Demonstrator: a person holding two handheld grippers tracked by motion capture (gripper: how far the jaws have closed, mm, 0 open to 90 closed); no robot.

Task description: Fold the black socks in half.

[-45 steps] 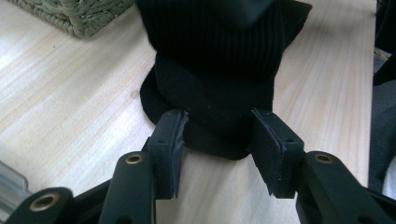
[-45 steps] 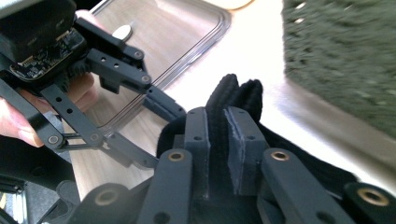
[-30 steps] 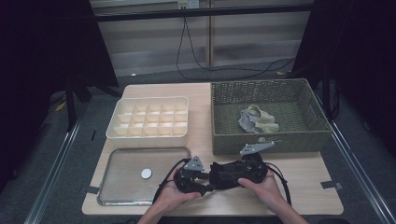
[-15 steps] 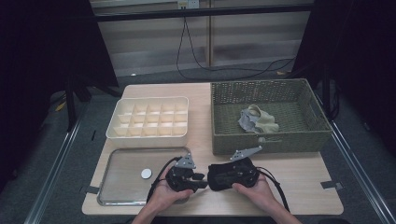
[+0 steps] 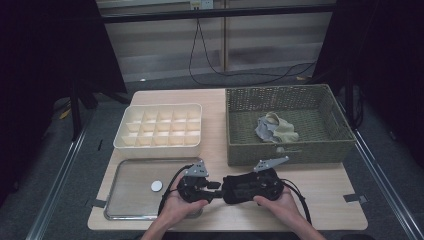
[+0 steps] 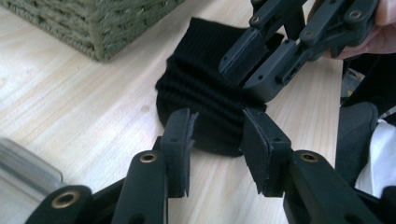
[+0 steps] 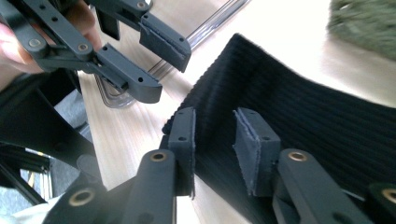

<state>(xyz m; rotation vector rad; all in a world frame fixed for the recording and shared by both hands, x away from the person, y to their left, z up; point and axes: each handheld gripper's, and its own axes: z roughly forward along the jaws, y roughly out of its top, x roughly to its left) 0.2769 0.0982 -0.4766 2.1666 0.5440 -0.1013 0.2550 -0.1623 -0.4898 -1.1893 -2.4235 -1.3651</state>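
The left claw (image 6: pixel 217 149) stands open, its jaws spread with a clear gap, the pads just over the near edge of a black ribbed cloth (image 6: pixel 205 100) that lies flat on the table (image 6: pixel 70 102). Whether the pads touch the cloth cannot be told. The right claw (image 7: pixel 215 135) is open too, its jaws set either side of a raised fold at the cloth's edge (image 7: pixel 299 107); the pads look close to the fabric but not pressed shut on it.

From the high view, both hands sit at the near edge of the table, the left claw (image 5: pixel 212 186) and right claw (image 5: pixel 227 187) pointing toward each other, tips near together, with the dark cloth (image 5: pixel 250 185) under the right one. The tray (image 5: pixel 130 172) with a small white disc (image 5: pixel 157 185) lies just left of the left hand. A divided box (image 5: pixel 160 126) sits behind the tray, and a wicker basket (image 5: pixel 287 150) holding pale cloths (image 5: pixel 275 129) stands beyond the right hand.
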